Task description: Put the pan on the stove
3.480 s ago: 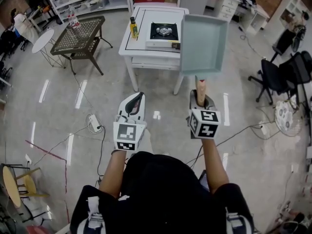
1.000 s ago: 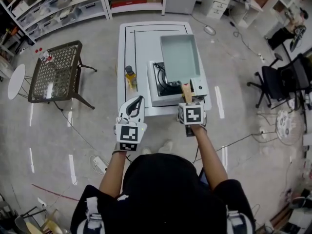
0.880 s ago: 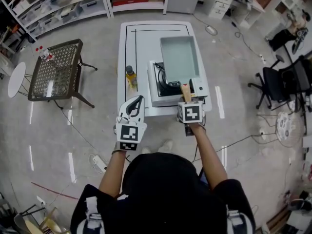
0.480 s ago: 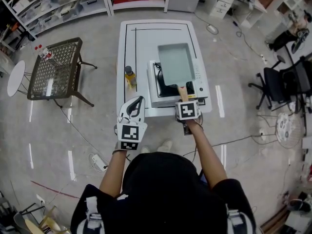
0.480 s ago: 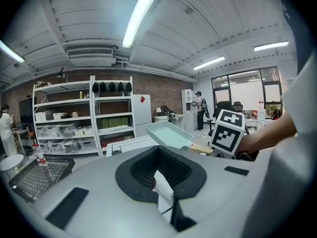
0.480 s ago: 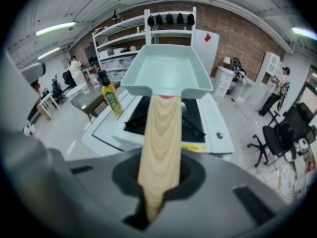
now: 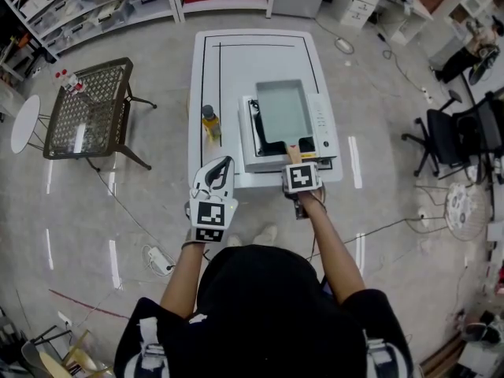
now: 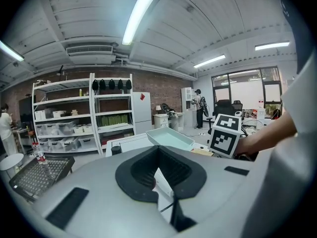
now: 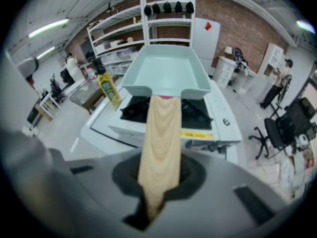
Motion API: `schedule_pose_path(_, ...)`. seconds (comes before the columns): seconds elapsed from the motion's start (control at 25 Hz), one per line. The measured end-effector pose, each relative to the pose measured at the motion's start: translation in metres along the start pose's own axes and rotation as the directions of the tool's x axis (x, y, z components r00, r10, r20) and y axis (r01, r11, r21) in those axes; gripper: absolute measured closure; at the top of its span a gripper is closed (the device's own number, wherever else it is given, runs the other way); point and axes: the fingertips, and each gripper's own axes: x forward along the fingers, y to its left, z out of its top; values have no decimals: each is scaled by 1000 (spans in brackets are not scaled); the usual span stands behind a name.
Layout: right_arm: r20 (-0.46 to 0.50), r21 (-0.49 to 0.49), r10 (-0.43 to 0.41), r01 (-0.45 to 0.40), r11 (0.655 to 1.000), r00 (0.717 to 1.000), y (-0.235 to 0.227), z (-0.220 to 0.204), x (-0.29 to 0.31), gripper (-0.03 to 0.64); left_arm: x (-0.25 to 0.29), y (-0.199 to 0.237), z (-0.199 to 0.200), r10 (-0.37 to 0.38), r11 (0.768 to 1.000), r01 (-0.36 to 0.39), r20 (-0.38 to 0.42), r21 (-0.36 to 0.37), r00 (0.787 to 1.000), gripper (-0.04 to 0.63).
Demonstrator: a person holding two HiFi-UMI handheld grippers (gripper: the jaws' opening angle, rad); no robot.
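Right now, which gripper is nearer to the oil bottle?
Left. The left gripper hovers just off the table edge nearest the oil bottle; the right gripper grips the pan's handle at the stove's front, farther off.

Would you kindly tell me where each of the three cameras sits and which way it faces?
Head view: on the head, steeply down at stove; forearms, left gripper, right gripper show.
Left gripper view: on that gripper, roughly level toward shelves; own jaws show.
Right gripper view: on that gripper, down along pan toward stove; own jaws show.
Both gripper views share the pan.
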Motion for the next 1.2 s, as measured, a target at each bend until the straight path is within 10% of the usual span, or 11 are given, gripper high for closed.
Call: schedule_pose_path(1.2,76,53,-49,45,998,996,-2,31,-22,469,-4,-6,7,-5,1000,5,13,18,1000,571)
